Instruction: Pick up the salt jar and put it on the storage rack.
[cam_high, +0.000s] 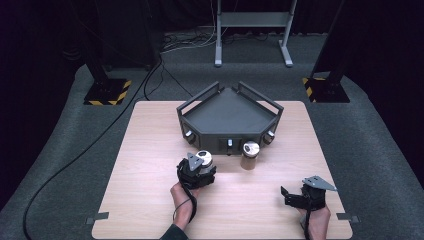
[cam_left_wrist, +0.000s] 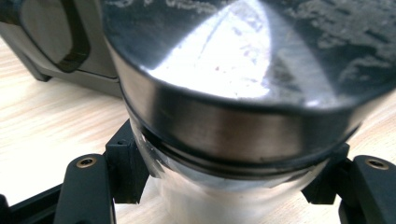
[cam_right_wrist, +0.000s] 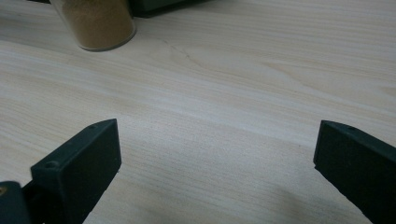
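Observation:
My left gripper (cam_high: 202, 167) is shut on a clear glass jar with a shiny metal lid (cam_high: 204, 158), just in front of the dark grey rack (cam_high: 227, 116). In the left gripper view the jar's lid (cam_left_wrist: 243, 74) looms large, and the black pads (cam_left_wrist: 123, 163) press on the glass body below it. A second jar (cam_high: 249, 155), holding brown powder under a metal lid, stands on the table in front of the rack. In the right gripper view that brown jar (cam_right_wrist: 95, 23) sits at the top left. My right gripper (cam_high: 290, 196) rests open near the front right corner.
The wooden table (cam_high: 150, 165) carries the angular rack at its far middle, with knobs (cam_high: 189, 134) on its front faces. Beyond the table are carpet, a black cable (cam_high: 75, 160), stand feet with hazard stripes (cam_high: 106, 92) and a metal frame.

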